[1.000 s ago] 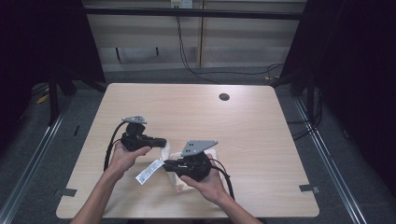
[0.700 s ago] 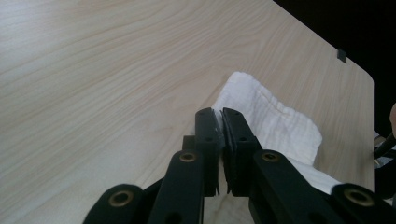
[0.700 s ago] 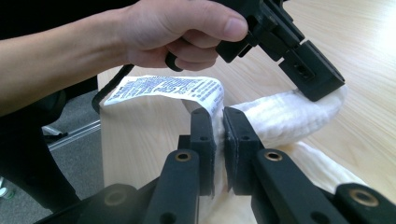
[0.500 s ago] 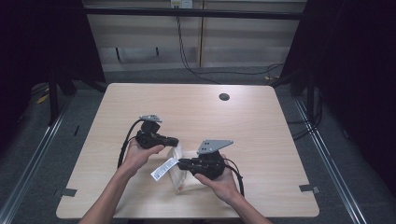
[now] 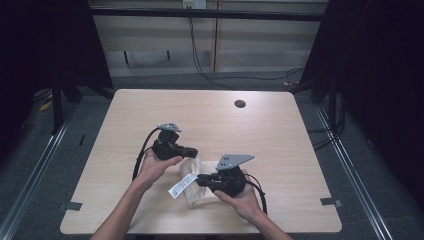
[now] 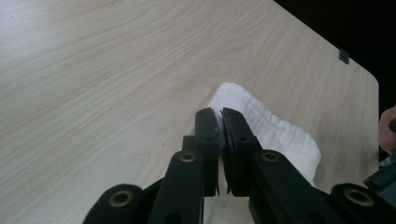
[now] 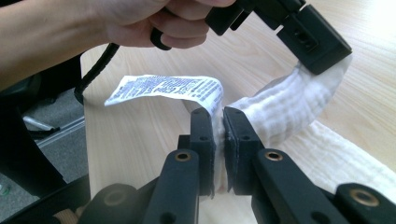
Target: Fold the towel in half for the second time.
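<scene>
A white towel (image 5: 192,184) is pinched by the left gripper (image 5: 192,152) and the right gripper (image 5: 200,180), its long axis stretched between them just above the counter (image 5: 280,135).

A light wooden table (image 5: 280,130) with rounded corners stands on a grey floor (image 5: 360,165), a small dark round hole (image 5: 240,104) near its far edge. Metal rails (image 5: 35,160) run along the floor on both sides. Behind it a pale panelled wall (image 5: 165,45) carries hanging black cables (image 5: 197,55). Dark curtains (image 5: 385,75) close in left and right, and light glares softly on the tabletop
</scene>
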